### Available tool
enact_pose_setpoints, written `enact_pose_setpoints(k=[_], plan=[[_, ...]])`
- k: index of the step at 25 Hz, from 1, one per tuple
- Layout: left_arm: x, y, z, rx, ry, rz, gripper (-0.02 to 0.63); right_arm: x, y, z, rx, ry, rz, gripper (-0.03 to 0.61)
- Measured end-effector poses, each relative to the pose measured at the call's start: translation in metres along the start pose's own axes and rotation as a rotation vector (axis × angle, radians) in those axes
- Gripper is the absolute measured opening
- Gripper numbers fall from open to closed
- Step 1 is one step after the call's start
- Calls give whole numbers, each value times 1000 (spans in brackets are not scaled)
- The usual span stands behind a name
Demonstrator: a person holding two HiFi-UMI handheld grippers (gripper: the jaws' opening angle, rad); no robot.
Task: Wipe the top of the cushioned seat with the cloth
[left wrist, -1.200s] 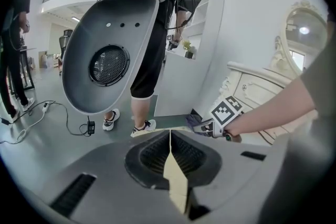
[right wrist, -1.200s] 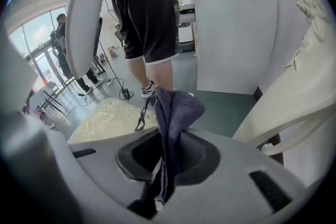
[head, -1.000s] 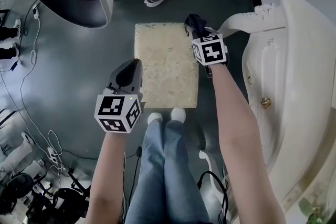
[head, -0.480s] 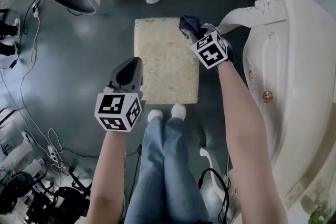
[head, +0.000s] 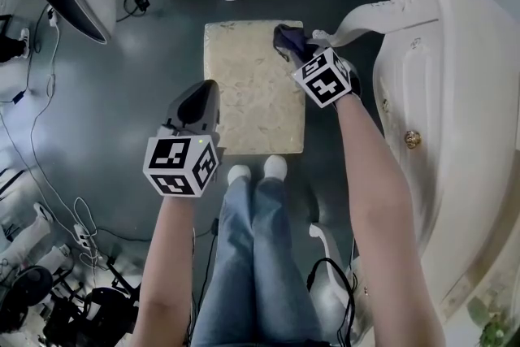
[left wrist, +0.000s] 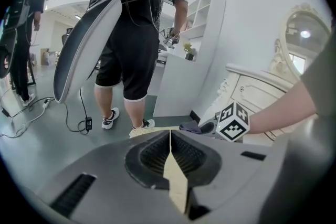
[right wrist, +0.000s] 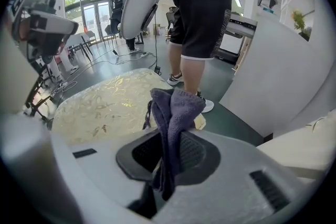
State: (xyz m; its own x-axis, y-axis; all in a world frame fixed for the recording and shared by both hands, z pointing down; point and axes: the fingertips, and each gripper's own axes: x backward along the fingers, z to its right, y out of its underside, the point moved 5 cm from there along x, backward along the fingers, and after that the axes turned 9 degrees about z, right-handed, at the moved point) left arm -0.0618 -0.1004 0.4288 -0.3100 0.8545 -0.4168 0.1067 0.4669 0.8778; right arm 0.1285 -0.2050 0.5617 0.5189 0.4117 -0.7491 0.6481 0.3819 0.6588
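Since the pale gold, leaf-patterned rectangular cushioned seat point(head: 248, 106) lies flat on the dark floor just beyond the person's feet, its whole top is open from above, and the wiping seems to be at the far right corner. The right gripper point(head: 311, 59) is clenched on the dark purple knitted cloth point(head: 288, 39), which bunches out past its jaws at that corner, so fabric rather than plastic would meet the cushion. The left gripper point(head: 195, 111) hangs at the seat's left edge, jaws pressed together on nothing, probably kept out of the wiping path.

The cloth point(head: 288, 41) is dark purple, the cushioned seat point(head: 252, 101) cream with gold leaves.
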Motion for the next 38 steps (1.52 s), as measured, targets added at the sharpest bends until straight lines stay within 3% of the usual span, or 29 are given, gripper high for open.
enact_pose_setpoints(k=[38], plan=[[18,12,15,29,2,13,5,44,41,-67,5,-50,-29,34]])
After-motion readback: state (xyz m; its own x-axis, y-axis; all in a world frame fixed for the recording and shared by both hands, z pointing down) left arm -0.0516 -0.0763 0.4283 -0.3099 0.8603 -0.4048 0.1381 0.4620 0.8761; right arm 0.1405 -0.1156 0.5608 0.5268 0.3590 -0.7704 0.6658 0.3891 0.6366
